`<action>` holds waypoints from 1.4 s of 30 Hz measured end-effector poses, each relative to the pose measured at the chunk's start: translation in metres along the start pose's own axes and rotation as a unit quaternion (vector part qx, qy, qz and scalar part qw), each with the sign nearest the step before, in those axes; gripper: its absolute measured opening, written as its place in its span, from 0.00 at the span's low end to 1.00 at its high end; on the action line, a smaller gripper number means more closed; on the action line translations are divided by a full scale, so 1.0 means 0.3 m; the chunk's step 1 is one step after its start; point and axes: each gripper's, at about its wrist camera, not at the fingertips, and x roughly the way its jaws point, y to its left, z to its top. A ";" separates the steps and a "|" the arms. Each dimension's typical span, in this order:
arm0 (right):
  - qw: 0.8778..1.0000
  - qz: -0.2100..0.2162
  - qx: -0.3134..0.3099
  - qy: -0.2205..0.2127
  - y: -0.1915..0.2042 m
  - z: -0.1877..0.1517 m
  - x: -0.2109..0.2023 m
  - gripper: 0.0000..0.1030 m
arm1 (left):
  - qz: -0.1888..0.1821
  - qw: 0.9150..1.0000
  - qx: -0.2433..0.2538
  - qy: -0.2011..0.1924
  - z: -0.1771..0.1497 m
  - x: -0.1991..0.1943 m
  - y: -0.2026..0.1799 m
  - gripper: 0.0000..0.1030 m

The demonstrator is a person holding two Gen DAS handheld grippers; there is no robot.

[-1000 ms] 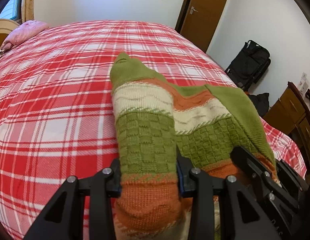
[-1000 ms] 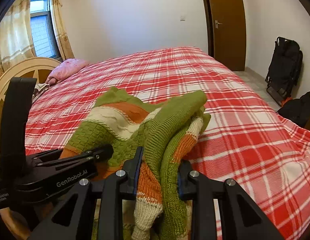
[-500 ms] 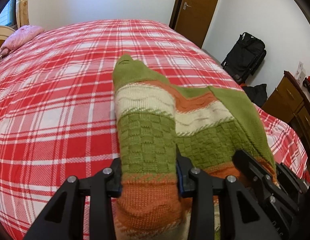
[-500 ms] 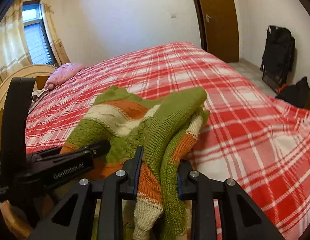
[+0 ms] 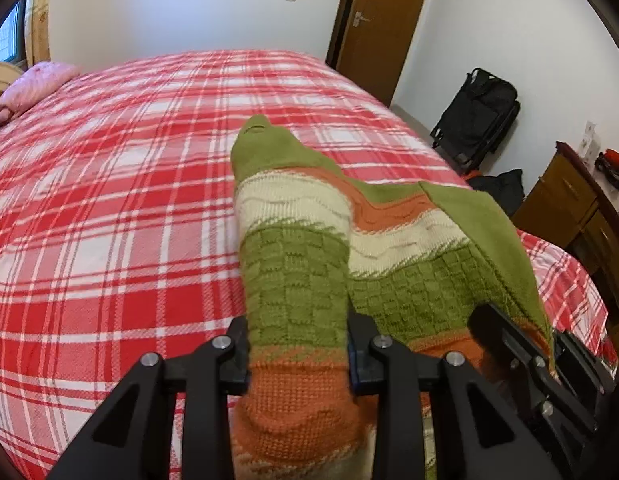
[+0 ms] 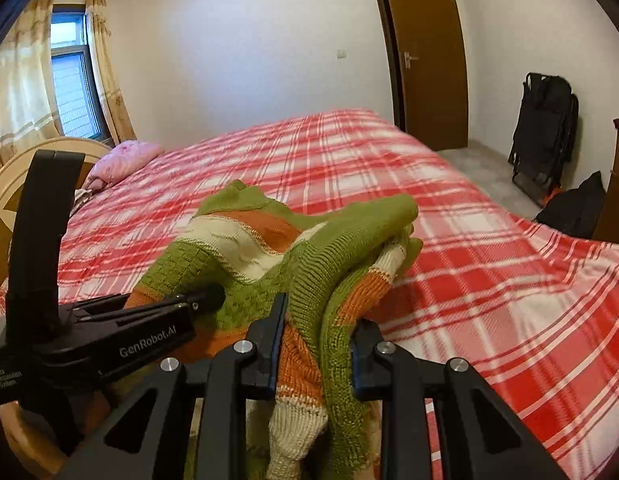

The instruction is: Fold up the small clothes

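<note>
A home bedroom: a wide bed under a red plaid blanket fills the room, a pink pillow at its head (beside a curtained window). A wooden door and dresser line white walls.

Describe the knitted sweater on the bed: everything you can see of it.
The sweater is a chunky knit in bands of olive green, cream and orange, the green part in a basket-weave pattern. It lies bunched and partly folded on the red plaid bedspread, its far green end resting on the bed. The near end is lifted: the left gripper has a folded edge between its closing fingers, and the right gripper clamps a gathered orange, green and cream bundle.
</note>
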 end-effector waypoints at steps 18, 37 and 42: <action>0.994 -0.091 0.036 -0.051 -0.212 0.048 -0.102 0.25 | -0.070 0.995 0.073 -0.013 0.102 0.084 -0.265 0.32; 0.983 -0.154 0.095 -0.040 -0.496 0.065 0.005 0.25 | -0.083 0.988 0.132 0.000 0.153 0.287 -0.519 0.32; 0.981 -0.158 0.111 -0.026 -0.529 0.047 0.031 0.25 | -0.071 0.987 0.145 -0.006 0.141 0.315 -0.548 0.32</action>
